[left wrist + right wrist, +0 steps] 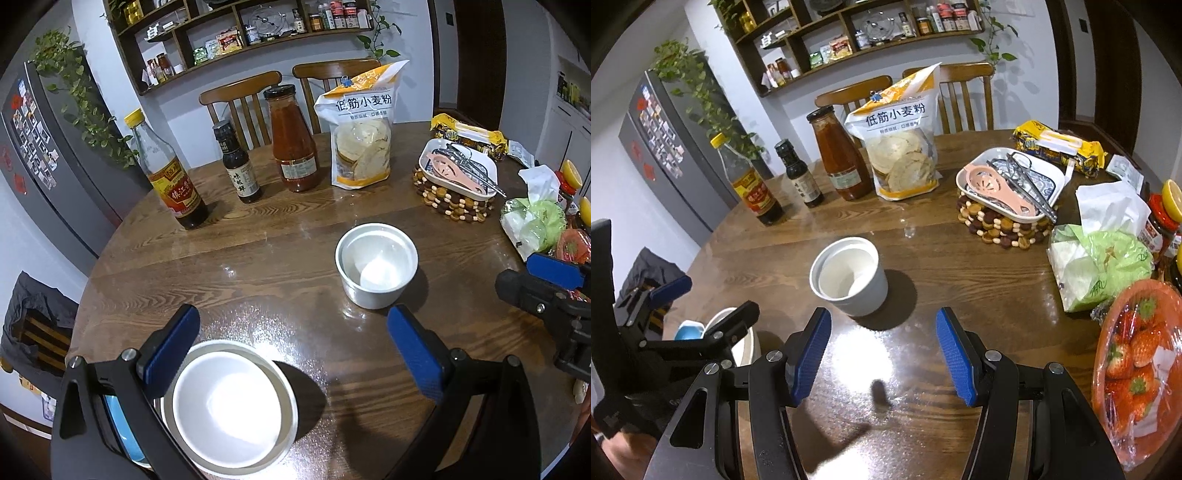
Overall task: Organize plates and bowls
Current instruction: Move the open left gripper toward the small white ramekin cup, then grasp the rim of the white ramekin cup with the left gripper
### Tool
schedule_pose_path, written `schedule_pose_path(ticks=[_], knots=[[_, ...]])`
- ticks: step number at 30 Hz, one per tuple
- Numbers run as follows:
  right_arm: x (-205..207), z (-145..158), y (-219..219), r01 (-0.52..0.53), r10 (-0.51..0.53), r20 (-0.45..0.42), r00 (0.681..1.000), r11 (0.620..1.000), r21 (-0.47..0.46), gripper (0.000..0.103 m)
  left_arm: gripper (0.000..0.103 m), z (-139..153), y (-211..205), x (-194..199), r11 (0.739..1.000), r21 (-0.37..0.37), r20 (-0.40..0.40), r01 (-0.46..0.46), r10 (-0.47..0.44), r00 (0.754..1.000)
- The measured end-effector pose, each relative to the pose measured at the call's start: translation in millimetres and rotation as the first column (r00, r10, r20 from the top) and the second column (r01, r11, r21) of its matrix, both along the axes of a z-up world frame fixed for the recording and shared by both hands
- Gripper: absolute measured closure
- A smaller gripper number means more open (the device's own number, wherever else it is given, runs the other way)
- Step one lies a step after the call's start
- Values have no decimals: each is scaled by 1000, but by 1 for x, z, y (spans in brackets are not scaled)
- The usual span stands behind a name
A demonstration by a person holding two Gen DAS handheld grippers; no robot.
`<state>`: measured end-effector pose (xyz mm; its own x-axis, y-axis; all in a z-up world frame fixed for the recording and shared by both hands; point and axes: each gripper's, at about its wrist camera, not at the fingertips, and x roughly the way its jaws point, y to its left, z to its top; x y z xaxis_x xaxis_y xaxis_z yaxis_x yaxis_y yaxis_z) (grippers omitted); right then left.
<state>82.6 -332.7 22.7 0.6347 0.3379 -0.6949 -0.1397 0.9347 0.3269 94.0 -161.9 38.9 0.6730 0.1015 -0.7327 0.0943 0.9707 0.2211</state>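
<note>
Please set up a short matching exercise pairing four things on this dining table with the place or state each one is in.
Things:
1. white ramekins
2. pink egg separator
3. strawberries
4. right gripper

Places or states:
A. under plastic wrap at the table's right edge
B. open over bare wood
C. nested, mid-table
D. in a white dish on a beaded trivet

Pairs: 1-C, 2-D, 3-A, 4-B
</note>
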Motion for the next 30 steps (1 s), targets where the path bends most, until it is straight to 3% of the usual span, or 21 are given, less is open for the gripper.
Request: schedule_pose_path(ticks=[18, 23, 30], knots=[[60, -3, -1, 13, -13, -34, 999, 1000, -12, 43, 1, 9, -3, 85, 997, -58, -88, -41, 35, 995], [83, -9, -2, 21, -20, -65, 998, 1000, 10, 43, 1, -9, -3, 100, 998, -30, -128, -49, 45, 991], [111, -43, 10, -9, 19, -169, 986, 998, 61, 43, 1, -48, -4, 112, 999, -6, -210, -49, 46, 977]])
